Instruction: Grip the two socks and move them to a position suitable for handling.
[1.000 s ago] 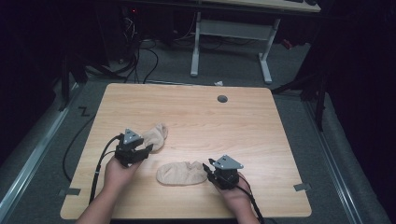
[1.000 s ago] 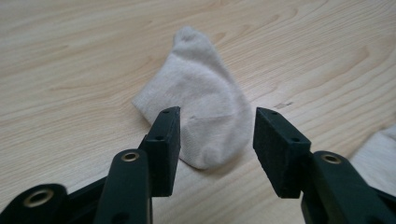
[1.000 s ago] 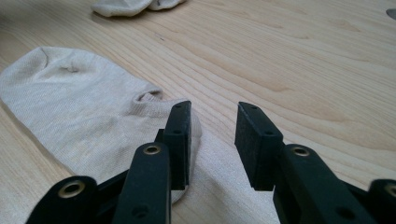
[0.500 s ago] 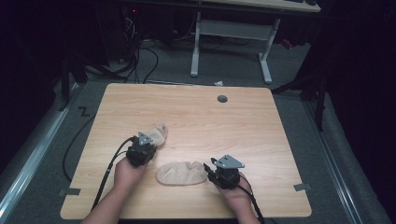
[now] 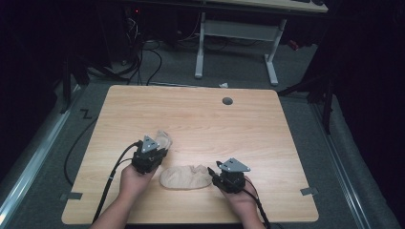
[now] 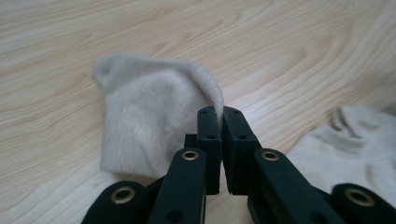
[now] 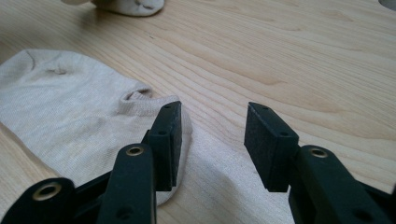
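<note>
Two beige socks lie on the wooden table (image 5: 248, 133). My left gripper (image 5: 155, 147) (image 6: 218, 116) is shut on the edge of the left sock (image 5: 163, 139) (image 6: 149, 121); its jaws have just been closing, and they pinch a fold of fabric that stands up from the table. The second sock (image 5: 184, 177) (image 7: 70, 102) lies flat near the front edge, between the two hands. My right gripper (image 5: 213, 176) (image 7: 215, 126) stands open at that sock's right end. Its jaws have just been opening, and the sock's edge lies under the left pad, with bare space between the pads.
A round grommet hole (image 5: 227, 100) sits near the table's far edge. Black cables trail from both grippers off the front edge. Beyond the table stand a white desk frame (image 5: 236, 33) and floor cables (image 5: 143, 52). Dark curtains flank both sides.
My left gripper closed on the left sock and moved right, toward the second sock, bunching the fabric. The right gripper's jaws spread apart while its hand stayed put.
</note>
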{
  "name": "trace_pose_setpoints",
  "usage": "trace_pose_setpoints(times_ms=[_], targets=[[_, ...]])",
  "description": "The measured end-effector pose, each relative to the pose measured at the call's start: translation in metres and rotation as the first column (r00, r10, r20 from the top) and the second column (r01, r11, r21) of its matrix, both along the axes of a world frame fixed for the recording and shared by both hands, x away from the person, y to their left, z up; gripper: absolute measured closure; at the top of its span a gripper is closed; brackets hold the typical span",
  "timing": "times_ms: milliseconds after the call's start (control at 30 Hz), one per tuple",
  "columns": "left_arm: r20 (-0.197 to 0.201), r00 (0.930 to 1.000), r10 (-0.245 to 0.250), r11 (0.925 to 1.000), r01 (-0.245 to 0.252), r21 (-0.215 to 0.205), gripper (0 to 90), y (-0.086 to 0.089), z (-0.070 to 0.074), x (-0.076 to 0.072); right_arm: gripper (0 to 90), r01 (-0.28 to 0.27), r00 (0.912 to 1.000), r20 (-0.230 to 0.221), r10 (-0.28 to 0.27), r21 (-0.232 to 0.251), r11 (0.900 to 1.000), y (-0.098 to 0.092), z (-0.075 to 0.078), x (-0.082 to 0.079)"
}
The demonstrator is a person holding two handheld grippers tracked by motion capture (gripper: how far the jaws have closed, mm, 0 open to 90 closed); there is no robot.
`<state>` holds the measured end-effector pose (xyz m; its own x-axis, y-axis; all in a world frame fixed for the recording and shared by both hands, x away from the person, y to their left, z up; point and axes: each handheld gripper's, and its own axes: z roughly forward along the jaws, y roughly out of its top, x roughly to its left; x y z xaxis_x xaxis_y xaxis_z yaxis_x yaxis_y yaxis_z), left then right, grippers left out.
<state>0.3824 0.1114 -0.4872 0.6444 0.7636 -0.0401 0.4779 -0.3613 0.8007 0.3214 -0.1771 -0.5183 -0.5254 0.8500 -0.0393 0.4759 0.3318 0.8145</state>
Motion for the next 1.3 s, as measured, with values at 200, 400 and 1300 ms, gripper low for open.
trace_pose_setpoints(times_ms=[200, 400, 1300], targets=[[0.006, 0.9991, -0.042, 0.9991, 0.042, -0.007, 86.3, -0.017, 0.001, -0.003, 56.7, -0.009, 1.0, -0.002, 0.009, 0.005, 1.0, 0.0, 0.0, 0.0], [0.023, 0.9996, -0.019, 0.9964, 0.021, -0.082, 85.9, -0.002, 0.013, -0.004, 56.7, -0.01, 0.9999, -0.008, 0.01, 0.0, 1.0, -0.002, 0.0, -0.001], [-0.003, 0.9727, 0.232, 0.9696, -0.232, -0.078, 63.9, 0.095, -0.007, -0.011, 63.6, -0.029, 0.9991, -0.03, 0.029, 0.006, 1.0, 0.002, -0.003, 0.0]])
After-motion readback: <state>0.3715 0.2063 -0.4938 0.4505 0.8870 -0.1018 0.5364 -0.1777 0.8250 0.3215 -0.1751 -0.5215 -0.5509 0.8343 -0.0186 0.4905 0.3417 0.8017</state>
